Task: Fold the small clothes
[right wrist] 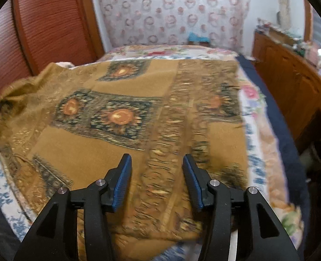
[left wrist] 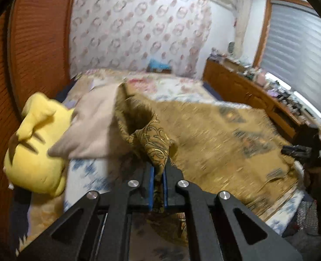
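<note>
Mustard patterned garment spread on the floral bedspread.
Left gripper pinches a corner of it, lifted beside the yellow plush toy; right gripper hovers over it, jaws apart, gripping nothing.

Bed top largely taken by the spread cloth; its sides hemmed in.

The left edge of the bed is blocked by a yellow plush toy and a beige pillow, backed by a wooden headboard. A wooden dresser is seen along the right edge, across a narrow aisle. Open floral bedding is left toward the far edge, beyond the mustard patterned cloth, whose lifted corner is pinched in the left gripper.
</note>
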Motion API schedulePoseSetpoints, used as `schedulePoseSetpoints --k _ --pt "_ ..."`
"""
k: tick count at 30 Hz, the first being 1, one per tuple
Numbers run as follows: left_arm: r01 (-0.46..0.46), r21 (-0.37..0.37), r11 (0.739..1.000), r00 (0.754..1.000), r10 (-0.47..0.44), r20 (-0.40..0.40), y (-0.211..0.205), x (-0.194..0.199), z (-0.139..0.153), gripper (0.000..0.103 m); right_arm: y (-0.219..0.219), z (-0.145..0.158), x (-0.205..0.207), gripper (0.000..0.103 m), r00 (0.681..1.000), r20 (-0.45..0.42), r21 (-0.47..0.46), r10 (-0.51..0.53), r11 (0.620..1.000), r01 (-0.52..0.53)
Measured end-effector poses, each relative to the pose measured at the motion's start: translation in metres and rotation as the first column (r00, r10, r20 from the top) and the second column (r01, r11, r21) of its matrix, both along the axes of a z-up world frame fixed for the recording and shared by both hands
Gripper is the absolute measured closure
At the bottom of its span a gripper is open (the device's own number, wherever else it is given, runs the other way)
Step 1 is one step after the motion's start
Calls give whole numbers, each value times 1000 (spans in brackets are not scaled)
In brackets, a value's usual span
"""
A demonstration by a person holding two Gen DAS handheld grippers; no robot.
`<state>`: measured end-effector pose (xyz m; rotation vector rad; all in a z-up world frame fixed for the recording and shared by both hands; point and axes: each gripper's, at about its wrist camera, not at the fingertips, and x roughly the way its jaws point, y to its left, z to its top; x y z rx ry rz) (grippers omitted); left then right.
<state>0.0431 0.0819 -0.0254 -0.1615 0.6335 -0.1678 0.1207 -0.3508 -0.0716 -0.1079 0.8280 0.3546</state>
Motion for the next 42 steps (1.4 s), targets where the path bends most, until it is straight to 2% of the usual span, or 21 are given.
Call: schedulePoseSetpoints --k 4,11,20,24,27,28,29,32,35,42 --pt "59 12 998 997 -59 50 -29 11 22 101 -10 12 -15 53 998 52 -37 -35 999 37" --pt "201 18 979 973 -201 109 -93 39 55 101 -33 25 -32 53 994 81 5 -72 997 72" --pt "371 39 928 919 -373 128 -170 64 89 101 -43 41 -40 53 989 119 31 -86 996 83" --pt "426 33 904 899 -427 94 -194 72 95 100 -43 48 -43 53 988 133 44 -82 996 77" --pt "441 64 895 892 -445 78 -205 71 94 91 -42 51 -45 53 987 140 46 -78 996 72" --pt "448 68 891 888 -453 77 -206 69 92 82 -41 51 -44 53 987 140 47 -78 996 72" --pt "447 75 891 888 -452 79 -209 68 91 77 -41 51 -45 53 987 138 48 -77 996 71" --pt "420 118 900 899 -430 81 -209 59 86 72 -37 51 -43 53 989 132 49 -68 997 62" --pt "403 113 908 909 -411 69 -202 55 79 69 -26 49 -40 53 990 130 47 -47 998 41" --pt "306 126 944 949 -313 39 -164 49 52 67 15 45 -27 53 992 116 50 42 998 -48"
